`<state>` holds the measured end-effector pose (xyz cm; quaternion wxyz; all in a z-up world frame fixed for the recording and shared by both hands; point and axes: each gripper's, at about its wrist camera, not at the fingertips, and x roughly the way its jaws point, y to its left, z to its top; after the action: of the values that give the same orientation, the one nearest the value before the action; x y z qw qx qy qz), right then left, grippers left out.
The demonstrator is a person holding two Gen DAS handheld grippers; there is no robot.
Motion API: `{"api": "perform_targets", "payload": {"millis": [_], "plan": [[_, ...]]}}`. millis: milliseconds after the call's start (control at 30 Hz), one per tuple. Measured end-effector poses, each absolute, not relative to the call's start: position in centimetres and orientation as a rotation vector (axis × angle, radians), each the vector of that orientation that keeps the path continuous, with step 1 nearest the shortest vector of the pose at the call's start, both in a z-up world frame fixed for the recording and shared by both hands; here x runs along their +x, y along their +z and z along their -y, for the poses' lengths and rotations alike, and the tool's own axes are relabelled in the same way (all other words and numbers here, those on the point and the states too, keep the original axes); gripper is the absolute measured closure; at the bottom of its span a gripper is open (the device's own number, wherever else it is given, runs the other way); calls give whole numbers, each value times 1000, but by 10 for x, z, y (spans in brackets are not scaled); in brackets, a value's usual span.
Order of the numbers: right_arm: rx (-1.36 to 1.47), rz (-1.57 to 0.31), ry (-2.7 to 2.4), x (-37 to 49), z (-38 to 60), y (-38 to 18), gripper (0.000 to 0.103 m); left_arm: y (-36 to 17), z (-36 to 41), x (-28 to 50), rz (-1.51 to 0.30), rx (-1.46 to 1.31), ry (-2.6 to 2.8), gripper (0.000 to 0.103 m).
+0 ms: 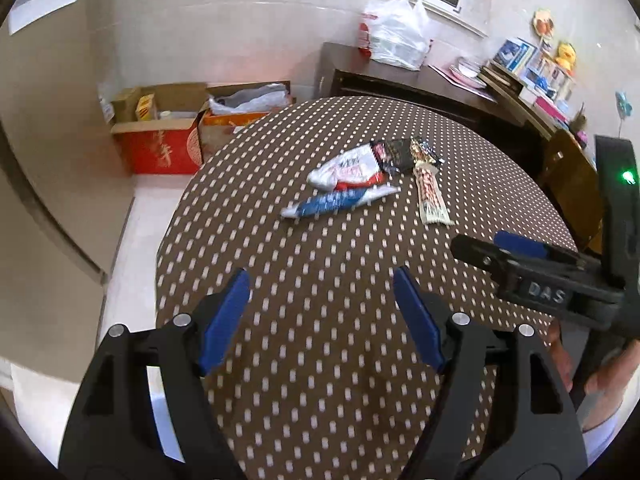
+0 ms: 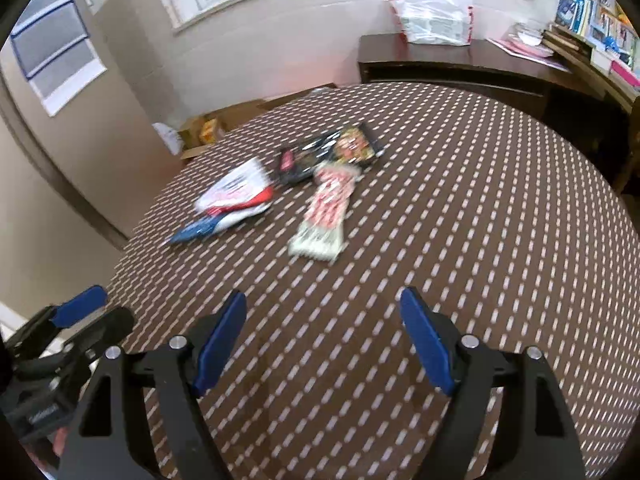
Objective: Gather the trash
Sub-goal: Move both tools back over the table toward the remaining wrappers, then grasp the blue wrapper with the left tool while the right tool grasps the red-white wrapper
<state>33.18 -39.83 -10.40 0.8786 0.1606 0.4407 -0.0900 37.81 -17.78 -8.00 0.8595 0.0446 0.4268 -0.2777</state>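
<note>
Several snack wrappers lie together on the round brown dotted table (image 1: 320, 320): a white-and-red wrapper (image 1: 348, 170), a blue-and-white wrapper (image 1: 340, 200), a black wrapper (image 1: 394, 154) and a long cream-and-red wrapper (image 1: 430, 192). They also show in the right wrist view: white-and-red (image 2: 236, 192), blue (image 2: 200, 230), black (image 2: 332, 150), cream-and-red (image 2: 326, 216). My left gripper (image 1: 322, 280) is open and empty, above the table short of the wrappers. My right gripper (image 2: 322, 300) is open and empty, also short of them. The right gripper shows at the right of the left wrist view (image 1: 500, 248).
Open cardboard boxes (image 1: 160, 136) stand on the floor beyond the table's far left edge. A dark wooden sideboard (image 1: 420, 80) with a white plastic bag (image 1: 398, 36), plates and books runs along the back wall. A wooden chair (image 1: 568, 176) stands at the right.
</note>
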Motion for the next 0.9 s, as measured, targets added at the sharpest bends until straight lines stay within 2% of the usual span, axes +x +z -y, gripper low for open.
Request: {"api": "perform_targets", "payload": {"millis": [367, 400, 500, 533, 567, 600, 633, 700, 800, 900], "plan": [[214, -927, -226, 404, 405, -121, 28, -96, 215, 427, -886, 230, -685, 26], [191, -924, -244, 406, 405, -122, 37, -98, 217, 430, -886, 244, -686, 26], [154, -913, -255, 405, 406, -123, 54, -106, 227, 440, -908, 262, -697, 26], [155, -909, -256, 403, 408, -123, 59, -110, 229, 443, -921, 257, -704, 29], [161, -907, -257, 400, 410, -123, 71, -110, 232, 444, -907, 263, -691, 33], [168, -907, -258, 397, 412, -123, 80, -110, 234, 444, -903, 279, -684, 48], [185, -909, -238, 394, 414, -123, 80, -110, 237, 442, -894, 317, -667, 63], [188, -905, -221, 387, 413, -121, 86, -109, 239, 438, -900, 332, -687, 81], [187, -904, -215, 378, 410, -120, 88, -107, 238, 432, -903, 353, -677, 89], [236, -907, -191, 358, 409, -118, 90, -106, 232, 428, -925, 335, -659, 92]]}}
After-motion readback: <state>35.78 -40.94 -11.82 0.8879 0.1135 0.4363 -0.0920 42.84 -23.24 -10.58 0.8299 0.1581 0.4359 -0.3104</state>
